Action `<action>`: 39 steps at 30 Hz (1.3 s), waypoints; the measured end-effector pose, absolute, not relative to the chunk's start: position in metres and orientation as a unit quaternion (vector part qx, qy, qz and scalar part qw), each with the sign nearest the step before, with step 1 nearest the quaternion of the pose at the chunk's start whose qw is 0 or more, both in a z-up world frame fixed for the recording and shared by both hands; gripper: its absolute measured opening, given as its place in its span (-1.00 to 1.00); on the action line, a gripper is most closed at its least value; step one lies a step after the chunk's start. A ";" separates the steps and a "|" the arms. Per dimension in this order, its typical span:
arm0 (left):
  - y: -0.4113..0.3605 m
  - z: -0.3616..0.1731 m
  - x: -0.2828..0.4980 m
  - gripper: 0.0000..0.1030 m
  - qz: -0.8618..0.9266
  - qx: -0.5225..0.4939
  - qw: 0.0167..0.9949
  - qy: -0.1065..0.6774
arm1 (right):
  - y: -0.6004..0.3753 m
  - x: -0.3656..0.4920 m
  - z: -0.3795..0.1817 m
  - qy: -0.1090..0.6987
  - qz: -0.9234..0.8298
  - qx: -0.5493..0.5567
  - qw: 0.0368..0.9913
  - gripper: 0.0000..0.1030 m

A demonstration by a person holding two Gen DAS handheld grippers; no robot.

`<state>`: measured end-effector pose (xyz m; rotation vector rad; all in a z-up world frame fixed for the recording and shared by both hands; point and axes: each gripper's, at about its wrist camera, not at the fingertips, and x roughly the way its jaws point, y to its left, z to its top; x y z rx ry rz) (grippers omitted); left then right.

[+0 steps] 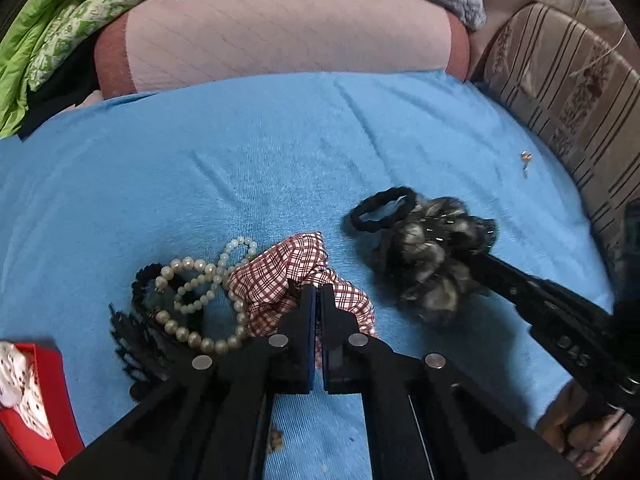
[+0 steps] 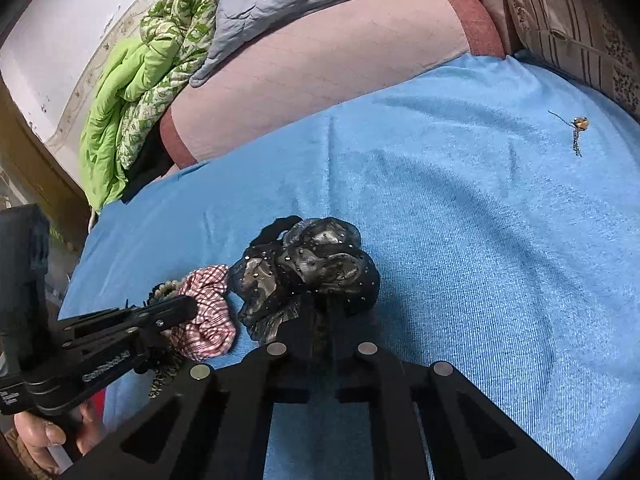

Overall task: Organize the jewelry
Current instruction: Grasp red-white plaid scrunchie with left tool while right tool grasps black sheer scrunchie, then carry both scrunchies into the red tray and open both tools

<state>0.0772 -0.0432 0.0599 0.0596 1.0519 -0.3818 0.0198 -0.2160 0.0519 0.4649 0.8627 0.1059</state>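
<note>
Left claw [image 1: 318, 292] is pinched shut on the checked scrunchie [image 1: 280, 276]; right claw [image 2: 320, 320] is clamped on the black sequined scrunchie [image 2: 316, 268]. Both scrunchies lie on the blue bed cover [image 1: 240, 160], just beside the pearl strands [image 1: 200, 304] and a black hair tie [image 1: 380, 208]. A small pendant [image 2: 578, 128] sits well apart. Nothing looks sorted yet: the red box [image 1: 44, 400] at the edge holds only spotted cloth, so nearly everything remains. Lettering on the claw arms is too blurred to read.
</note>
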 end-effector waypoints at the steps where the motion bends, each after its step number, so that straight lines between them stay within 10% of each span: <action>1: -0.041 0.065 0.072 -0.97 -0.184 0.024 0.849 0.496 | -0.215 0.019 0.054 0.412 0.050 0.221 0.883 -0.90; 28: 0.045 0.129 -0.065 -0.97 -0.203 -0.081 0.870 0.443 | -0.161 -0.099 0.097 0.411 0.099 0.192 0.886 -0.92; 30: 0.051 0.123 -0.071 -0.97 -0.199 -0.089 0.867 0.447 | -0.162 -0.106 0.092 0.420 0.078 0.184 0.885 -0.77; 33: 0.059 0.116 -0.077 -0.97 -0.194 -0.097 0.865 0.453 | -0.166 -0.111 0.092 0.410 0.058 0.192 0.890 0.44; 39: 0.070 0.115 -0.090 -0.97 -0.182 -0.092 0.873 0.444 | -0.157 -0.102 0.082 0.413 0.036 0.149 0.898 0.47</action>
